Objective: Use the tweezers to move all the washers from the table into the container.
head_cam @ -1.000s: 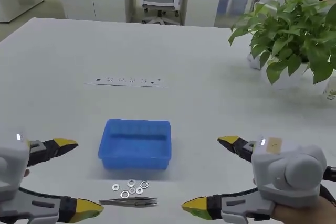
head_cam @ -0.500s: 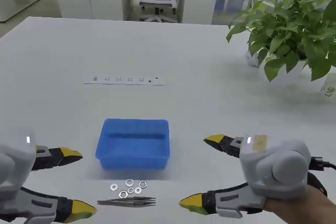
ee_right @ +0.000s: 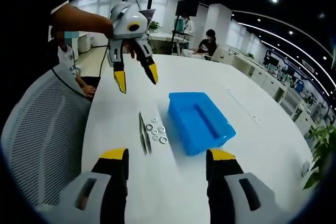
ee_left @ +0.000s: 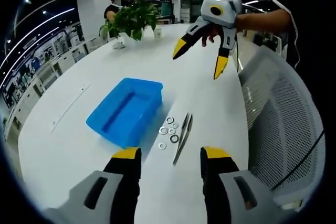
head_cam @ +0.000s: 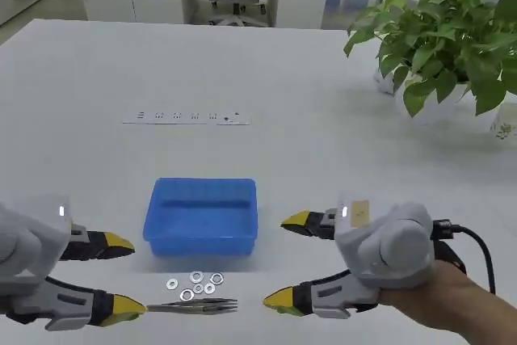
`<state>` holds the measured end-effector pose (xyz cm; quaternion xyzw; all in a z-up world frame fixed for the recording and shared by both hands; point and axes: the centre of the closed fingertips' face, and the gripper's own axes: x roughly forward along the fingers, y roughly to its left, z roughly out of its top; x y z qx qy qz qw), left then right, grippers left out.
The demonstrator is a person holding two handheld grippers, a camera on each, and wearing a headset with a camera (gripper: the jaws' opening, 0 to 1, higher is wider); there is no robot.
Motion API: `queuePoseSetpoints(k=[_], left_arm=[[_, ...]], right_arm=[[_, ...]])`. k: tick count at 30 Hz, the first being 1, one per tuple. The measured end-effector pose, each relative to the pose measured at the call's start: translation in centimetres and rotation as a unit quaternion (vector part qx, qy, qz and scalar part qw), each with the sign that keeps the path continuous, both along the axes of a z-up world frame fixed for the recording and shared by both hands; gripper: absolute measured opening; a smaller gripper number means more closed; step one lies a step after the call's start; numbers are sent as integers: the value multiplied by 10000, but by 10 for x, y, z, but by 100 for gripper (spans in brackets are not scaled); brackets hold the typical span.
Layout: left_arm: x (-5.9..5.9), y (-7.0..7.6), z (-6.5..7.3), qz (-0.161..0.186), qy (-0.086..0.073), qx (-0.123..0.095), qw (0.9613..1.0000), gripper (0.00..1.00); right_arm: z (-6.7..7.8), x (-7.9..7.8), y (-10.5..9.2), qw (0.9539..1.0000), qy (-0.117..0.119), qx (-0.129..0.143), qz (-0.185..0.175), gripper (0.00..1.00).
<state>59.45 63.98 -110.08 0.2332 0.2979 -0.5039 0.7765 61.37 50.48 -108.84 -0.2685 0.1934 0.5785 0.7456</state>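
Observation:
Several small silver washers [head_cam: 195,283] [ee_left: 168,129] [ee_right: 156,129] lie in a cluster on the white table, just in front of a blue container [head_cam: 203,214] [ee_left: 125,111] [ee_right: 199,120]. Metal tweezers [head_cam: 194,305] [ee_left: 181,137] [ee_right: 144,132] lie flat beside the washers, on the side away from the container. My left gripper [head_cam: 123,274] [ee_left: 170,157] hovers left of them, open and holding nothing. My right gripper [head_cam: 287,260] [ee_right: 164,157] hovers right of them, open as well and holding nothing. Each gripper faces the other across the washers.
A potted green plant [head_cam: 440,34] stands at the back right of the table. A flat strip of sockets [head_cam: 186,118] lies beyond the container. A mesh office chair [ee_left: 283,114] [ee_right: 39,129] sits at the table's near edge.
My right gripper has moved left, closer to the container and tweezers. The head camera has tilted, shifting the whole scene. Washers, tweezers and container lie as before.

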Motion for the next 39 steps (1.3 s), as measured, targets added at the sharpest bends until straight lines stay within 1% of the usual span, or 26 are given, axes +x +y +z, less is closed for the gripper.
queuePoseSetpoints(k=[2, 5, 11, 14, 16, 20, 25, 33, 35, 37, 39], left_arm=[[2, 0, -3, -31, 4, 59, 10000, 45], [3, -1, -8, -116, 51, 109, 9999, 43], [2, -2, -19, -310, 144, 308, 9989, 34], [1, -3, -25, -395, 205, 406, 9982, 31], [2, -2, -29, -460, 212, 494, 9975, 30], [3, -3, -35, -569, 288, 557, 9964, 27], [3, -5, -43, -716, 362, 708, 9943, 25], [0, -7, -53, -921, 449, 967, 9900, 20], [1, -6, -56, -991, 425, 1090, 9882, 19], [-1, -5, -61, -1041, 501, 1157, 9865, 17], [-1, -4, -65, -1102, 510, 1210, 9852, 17]], right_arm=[[-3, -1, 2, 9999, 36, -54, 89, 55], [-12, -5, 6, 9992, 145, -247, 265, 51], [-23, -8, 14, 9972, 170, -472, 557, 44], [-29, -11, 19, 9955, 188, -578, 722, 41], [-33, -13, 22, 9942, 228, -652, 822, 39], [-42, -15, 26, 9917, 257, -782, 987, 35], [-50, -18, 31, 9896, 300, -870, 1106, 30], [-59, -20, 42, 9872, 365, -929, 1240, 26], [-62, -19, 44, 9866, 361, -964, 1269, 26], [-64, -19, 47, 9860, 398, -982, 1288, 25], [-66, -18, 51, 9853, 410, -1014, 1309, 24]])
